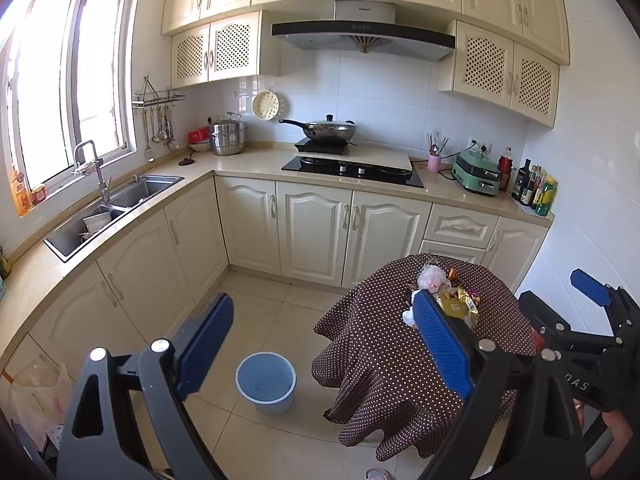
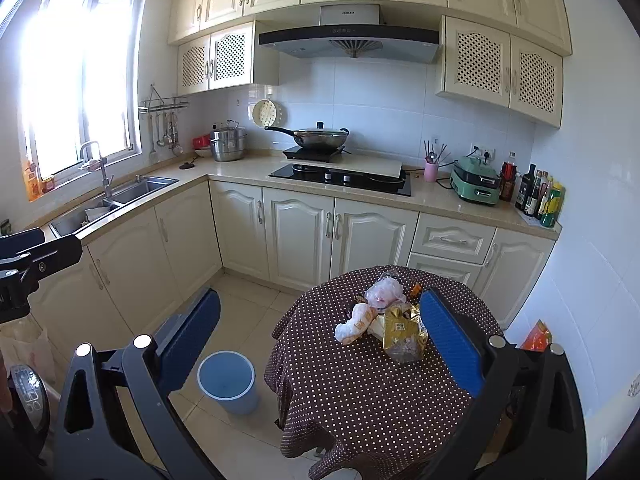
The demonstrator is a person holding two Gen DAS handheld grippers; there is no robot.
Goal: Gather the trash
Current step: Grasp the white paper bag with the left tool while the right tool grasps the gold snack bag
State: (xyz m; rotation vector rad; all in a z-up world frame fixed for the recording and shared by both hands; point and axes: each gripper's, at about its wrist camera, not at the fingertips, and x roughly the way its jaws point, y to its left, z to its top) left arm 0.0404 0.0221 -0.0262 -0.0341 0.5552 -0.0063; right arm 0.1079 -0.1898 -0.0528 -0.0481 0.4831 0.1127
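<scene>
Well, both tools hang high over the kitchen floor: the left gripper (image 1: 324, 344) has its blue fingers spread wide with nothing between them, and the right gripper (image 2: 320, 340) is spread just as wide, also holding nothing. Down on the round table with the dotted cloth (image 2: 360, 392) sits the trash, bunched together: a gold wrapper (image 2: 402, 330), a crumpled clear bag (image 2: 383, 291) and a white-orange packet (image 2: 354, 322). Beside the table, on the tiles, stands the blue bin (image 2: 227, 381).
</scene>
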